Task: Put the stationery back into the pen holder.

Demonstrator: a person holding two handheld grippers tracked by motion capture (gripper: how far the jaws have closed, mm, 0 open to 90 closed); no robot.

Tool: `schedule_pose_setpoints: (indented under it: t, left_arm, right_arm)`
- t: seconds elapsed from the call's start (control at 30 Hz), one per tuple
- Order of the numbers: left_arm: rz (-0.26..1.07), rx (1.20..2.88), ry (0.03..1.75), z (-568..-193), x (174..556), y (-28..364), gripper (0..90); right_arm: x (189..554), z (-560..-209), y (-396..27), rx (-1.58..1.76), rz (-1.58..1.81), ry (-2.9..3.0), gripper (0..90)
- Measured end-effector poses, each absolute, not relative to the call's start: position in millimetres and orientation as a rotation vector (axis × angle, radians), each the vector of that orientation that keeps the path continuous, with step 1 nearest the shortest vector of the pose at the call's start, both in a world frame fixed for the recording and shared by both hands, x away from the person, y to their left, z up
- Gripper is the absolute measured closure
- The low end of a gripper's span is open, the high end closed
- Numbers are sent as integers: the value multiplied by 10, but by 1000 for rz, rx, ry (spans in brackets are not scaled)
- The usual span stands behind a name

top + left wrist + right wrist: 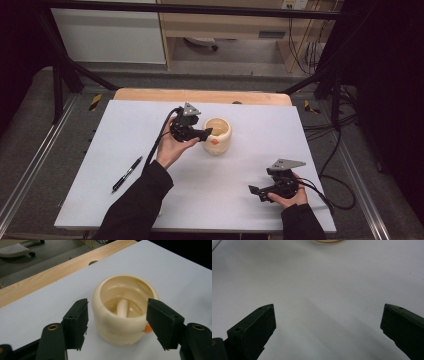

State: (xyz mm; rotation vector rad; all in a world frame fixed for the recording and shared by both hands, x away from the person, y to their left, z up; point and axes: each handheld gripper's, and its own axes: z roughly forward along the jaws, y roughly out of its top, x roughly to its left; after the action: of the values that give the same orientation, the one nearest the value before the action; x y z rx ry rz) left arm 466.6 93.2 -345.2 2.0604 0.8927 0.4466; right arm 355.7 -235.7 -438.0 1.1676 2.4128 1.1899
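Note:
A cream, round, ribbed pot [218,131] stands on the white sheet [150,125] a little behind the middle. In the left gripper view the pot [117,327] has a cream peg [122,307] upright inside it and an orange bit [148,328] low on its side. My left gripper [206,132] is open, its jaws standing on either side of the pot's rim with a gap to each wall. My right gripper [255,192] rests open near the front right of the sheet, nothing between its fingers [262,325]. The pot's base [328,240] peeks in at the top of the right gripper view.
A black pen [126,174] lies at the front left of the sheet. A wooden table strip [200,95] with a hole runs along the far edge. Black frame posts [57,75] and cables [340,165] flank the table.

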Motion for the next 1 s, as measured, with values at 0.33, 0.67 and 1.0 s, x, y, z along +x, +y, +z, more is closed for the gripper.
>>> schedule_pose_setpoints:
  t: [0.33,0.67,1.0]
  left_arm:
    - [447,2148,900,-3503,4390,1411,163]
    - [463,2162,934,-3663,4107,1881,71]
    - [461,2133,995,-3844,3851,2272,76]
  right_arm:
    - [3556,-4381,-2354,1169,1185,2411,7]
    - [3554,-4385,-2347,1177,1184,2412,7]
    - [3555,-4397,-2340,1173,1174,2415,8]
